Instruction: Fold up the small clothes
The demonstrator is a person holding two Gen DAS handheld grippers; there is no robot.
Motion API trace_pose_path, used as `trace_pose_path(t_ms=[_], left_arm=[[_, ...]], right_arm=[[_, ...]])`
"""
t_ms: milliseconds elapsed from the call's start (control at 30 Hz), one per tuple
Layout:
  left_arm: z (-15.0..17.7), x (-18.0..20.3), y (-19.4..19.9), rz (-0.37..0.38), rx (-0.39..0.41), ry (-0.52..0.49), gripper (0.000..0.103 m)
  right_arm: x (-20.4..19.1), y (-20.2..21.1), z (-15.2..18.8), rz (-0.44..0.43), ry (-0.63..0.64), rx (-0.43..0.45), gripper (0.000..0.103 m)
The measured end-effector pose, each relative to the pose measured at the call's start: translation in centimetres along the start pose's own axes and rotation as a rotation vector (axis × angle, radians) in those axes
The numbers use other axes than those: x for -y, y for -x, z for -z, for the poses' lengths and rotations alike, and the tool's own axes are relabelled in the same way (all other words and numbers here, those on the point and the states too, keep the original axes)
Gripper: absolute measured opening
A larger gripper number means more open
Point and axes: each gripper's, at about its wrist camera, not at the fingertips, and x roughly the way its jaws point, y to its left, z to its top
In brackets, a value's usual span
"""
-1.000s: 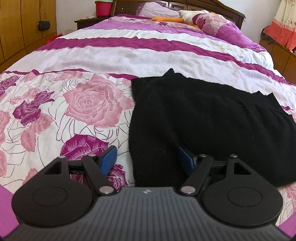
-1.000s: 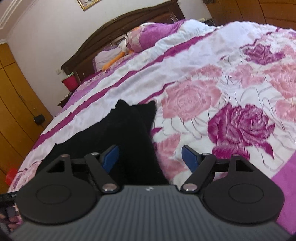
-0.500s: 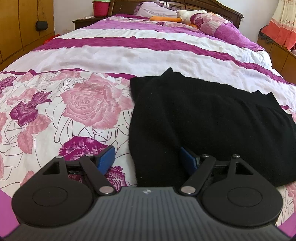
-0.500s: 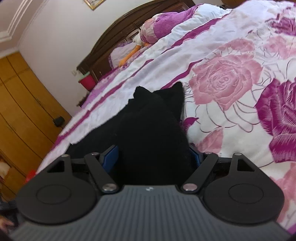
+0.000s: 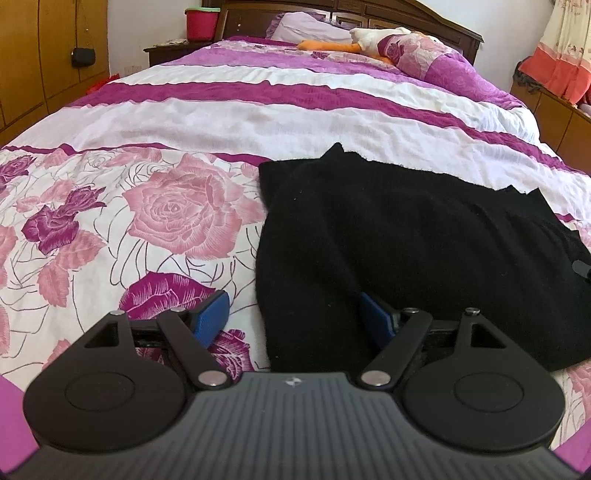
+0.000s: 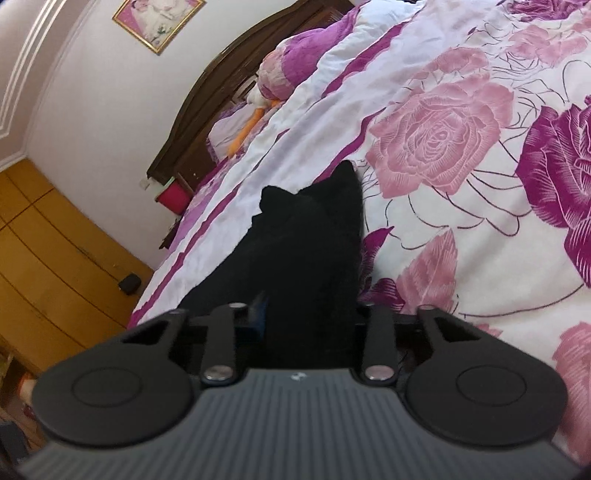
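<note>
A black knitted garment (image 5: 406,240) lies flat on the rose-print bedspread (image 5: 166,206). My left gripper (image 5: 293,317) hovers open over the garment's near left edge, one blue pad above the bedspread and the other above the black cloth. In the right wrist view the garment (image 6: 306,240) runs away from me in a long strip. My right gripper (image 6: 308,314) is closing on its near end. Black cloth fills the narrow gap between the fingers, and it hides the right pad.
The bedspread (image 6: 461,147) stretches back to pillows, an orange and white plush toy (image 5: 347,40) and a dark wooden headboard (image 5: 369,11). A red bucket (image 5: 201,24) stands on a nightstand. Wooden wardrobes (image 5: 37,55) line the left side.
The right gripper's jaws have come together on the near end of the black garment, and the view has rolled and dropped closer to it. The left gripper has stayed put, open.
</note>
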Motion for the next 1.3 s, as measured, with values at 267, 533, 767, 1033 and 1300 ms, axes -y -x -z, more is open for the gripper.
trace_pose_path(t_ms=[267,533,767,1033,1300], left_arm=[[-0.5,-0.1,1.2,0.023,-0.013,0.022,0.082],[-0.4,-0.1,2.3,0.028,-0.014,0.037,0.082],[-0.7,-0.4,3.2,0.035,0.010,0.052,0.082],[-0.5,-0.4,3.0,0.043,-0.008,0.045,0.082],[0.2,0.2,2.1,0.035,-0.033,0.025,0.082]], right_arm=[[-1.4,0.8,-0.4,-0.007,-0.016,0.029,0.022],[-2.9,1.2,-0.8,-0.020,-0.007,0.048,0.022],[-4.8,1.4,-1.2,0.001,0.050,0.062,0.022],[-2.7,0.5,-0.7,0.146,0.060,0.009,0.040],[-0.5,0.9,0.3,0.074,0.074,0.049,0.044]])
